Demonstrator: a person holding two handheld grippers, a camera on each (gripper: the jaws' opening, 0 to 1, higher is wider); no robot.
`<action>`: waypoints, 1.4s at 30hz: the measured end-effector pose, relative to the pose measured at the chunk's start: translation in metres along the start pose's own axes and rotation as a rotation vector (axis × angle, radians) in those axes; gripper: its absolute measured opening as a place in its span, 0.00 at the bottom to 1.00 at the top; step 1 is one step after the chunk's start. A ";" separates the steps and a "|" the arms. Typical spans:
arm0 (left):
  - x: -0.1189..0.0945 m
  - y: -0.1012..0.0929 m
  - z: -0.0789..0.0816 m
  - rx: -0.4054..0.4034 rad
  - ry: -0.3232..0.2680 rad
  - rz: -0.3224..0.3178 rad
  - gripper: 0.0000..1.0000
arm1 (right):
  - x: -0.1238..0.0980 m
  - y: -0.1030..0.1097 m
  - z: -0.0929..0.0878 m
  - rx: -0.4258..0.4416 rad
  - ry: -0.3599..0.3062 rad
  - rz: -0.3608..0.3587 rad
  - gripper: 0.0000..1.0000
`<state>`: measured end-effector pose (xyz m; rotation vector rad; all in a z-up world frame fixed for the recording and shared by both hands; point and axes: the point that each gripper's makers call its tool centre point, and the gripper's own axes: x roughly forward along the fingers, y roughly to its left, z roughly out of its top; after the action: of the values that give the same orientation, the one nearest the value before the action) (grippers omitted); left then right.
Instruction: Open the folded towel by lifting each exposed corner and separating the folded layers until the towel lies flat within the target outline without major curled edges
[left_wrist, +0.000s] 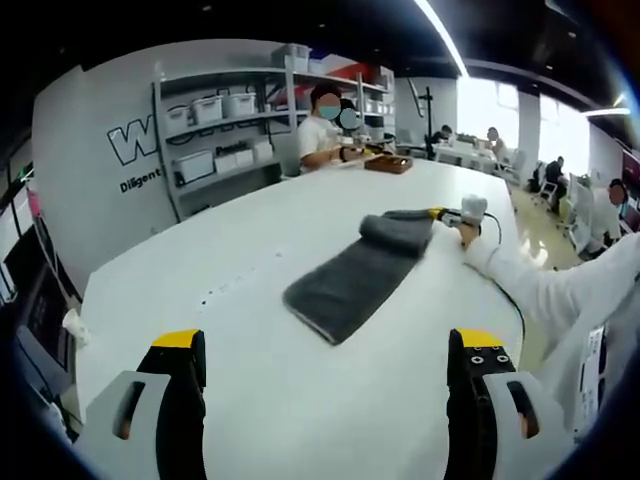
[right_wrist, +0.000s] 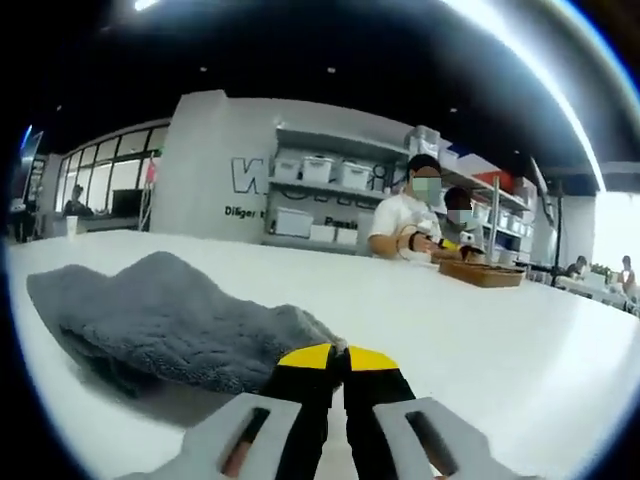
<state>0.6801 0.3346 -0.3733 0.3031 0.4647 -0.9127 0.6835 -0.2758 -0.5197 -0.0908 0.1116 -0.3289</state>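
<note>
- Right gripper (right_wrist: 337, 352): yellow-tipped jaws pressed together at the near edge of the towel (right_wrist: 170, 315). In the left gripper view the same tool (left_wrist: 440, 214) meets the far end of the cloth, so it appears clenched on a towel corner, though the pinched fabric itself is hidden between the tips.
- Left gripper (left_wrist: 330, 365): jaws spread wide, released, holding nothing, hovering over bare table well short of the towel.
- Towel (left_wrist: 362, 270): dark grey, lying as a long folded strip near the middle of the table, with its far end bunched and lifted at the right gripper. Judged an early stage: one corner taken up, layers not yet separated, cloth not flat.
- Target outline: cannot be made out on the surface.
- Table (left_wrist: 250, 250): large, white, smooth.
- Wooden tray (left_wrist: 389, 163): at the far edge of the table, beside seated people.
- Shelving (left_wrist: 225, 125): white racks with storage bins against the far wall, lettering to their left.
- Windows (left_wrist: 500, 120): bright, on the far right, with more people seated there.
</note>
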 end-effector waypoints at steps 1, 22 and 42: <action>0.000 0.000 -0.001 -0.001 0.001 0.000 1.00 | 0.000 -0.003 -0.001 0.011 -0.001 0.000 0.00; 0.013 -0.002 0.002 0.001 0.022 -0.001 1.00 | 0.003 -0.100 -0.020 0.022 0.049 -0.136 0.00; 0.020 -0.005 0.000 0.004 0.041 -0.004 1.00 | -0.003 -0.178 -0.038 0.012 0.113 -0.273 0.00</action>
<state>0.6869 0.3181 -0.3835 0.3247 0.5019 -0.9129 0.6198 -0.4458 -0.5375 -0.0756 0.2097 -0.6077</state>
